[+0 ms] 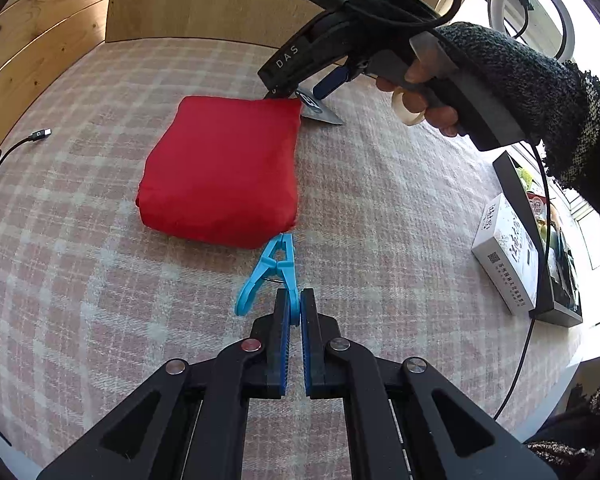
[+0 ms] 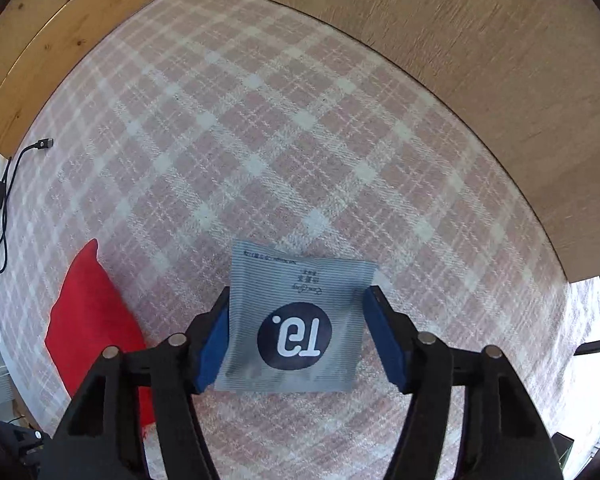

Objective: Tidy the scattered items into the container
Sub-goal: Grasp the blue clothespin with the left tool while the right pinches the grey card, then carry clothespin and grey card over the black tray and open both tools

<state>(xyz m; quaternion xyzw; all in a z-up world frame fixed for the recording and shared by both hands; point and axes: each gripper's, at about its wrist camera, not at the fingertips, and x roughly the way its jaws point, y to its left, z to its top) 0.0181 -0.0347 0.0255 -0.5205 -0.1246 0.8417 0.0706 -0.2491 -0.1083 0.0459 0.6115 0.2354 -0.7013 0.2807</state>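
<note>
The left gripper [image 1: 293,308] is clamped on one handle of a single blue clothes peg [image 1: 270,272], its two blue-padded fingers [image 1: 281,344] pressed together with the peg's leg between them. The peg lies on the pink checked cloth [image 1: 100,260], its far tip just beside the near edge of one red fabric pouch [image 1: 224,168] in the middle of the scene.

The right gripper [image 2: 296,320] stands wide apart around one grey striped sachet [image 2: 296,320] with a dark round logo. The left finger [image 2: 214,340] looks to be touching the sachet's edge while the right one sits a little clear of it — nothing is squeezed. In the left wrist view the same gripper [image 1: 300,98] hangs at the far right corner of the red pouch, held by one hand [image 1: 428,96] in a dark knitted sleeve, with the sachet [image 1: 324,114] lying flat on the cloth under its tip.

The red pouch [image 2: 92,320] shows at the near left in the right wrist view.

On the right stands one dark tray [image 1: 540,264] with several packets already inside; their count cannot be told. One white box [image 1: 508,252] printed with black characters rests against the tray's left wall. One black cable [image 1: 28,140] with a plug lies at the far left, well apart from the peg and the pouch. A ring light [image 1: 534,12] stands at the far right by the window.
</note>
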